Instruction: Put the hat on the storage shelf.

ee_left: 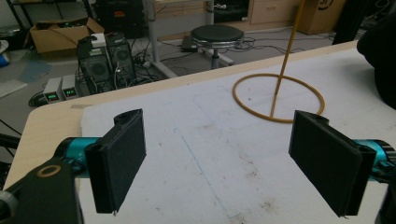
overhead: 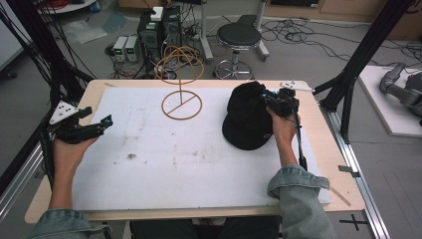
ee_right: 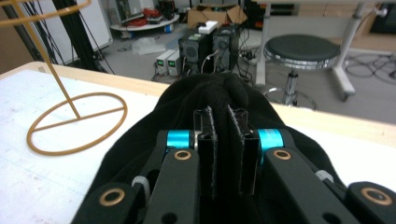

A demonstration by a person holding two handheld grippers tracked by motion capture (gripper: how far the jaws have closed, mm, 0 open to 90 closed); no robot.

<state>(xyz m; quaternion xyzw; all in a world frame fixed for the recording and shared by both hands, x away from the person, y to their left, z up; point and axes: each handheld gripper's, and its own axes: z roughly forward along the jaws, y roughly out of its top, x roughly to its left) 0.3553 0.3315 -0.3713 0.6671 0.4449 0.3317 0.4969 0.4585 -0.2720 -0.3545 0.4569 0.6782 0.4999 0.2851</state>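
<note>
Pinching the black cap [overhead: 247,119], the right gripper's [ee_right: 225,122] jaws are clamped; left gripper's [ee_left: 224,158] jaws gape empty; no lettering legible.

A wooden desk [overhead: 318,164] covered by a stained white mat [overhead: 149,164] takes up the middle of the frame. At centre right, a black cap [overhead: 246,122] lies on the mat, and the right gripper [overhead: 276,102] is clamped on the cap's upper right edge, its cable running down along the denim-sleeved forearm. At far left, the left gripper [overhead: 97,119] is held over the desk's left edge, jaws apart and pointing right, with a grey three-cornered plate on top. At upper centre a yellow wire stand [overhead: 181,79] rests on the mat on its round base, well apart from the cap. Behind the desk, a black stool [overhead: 239,37] and two computer towers [overhead: 159,27] stand on the floor among cables.
</note>
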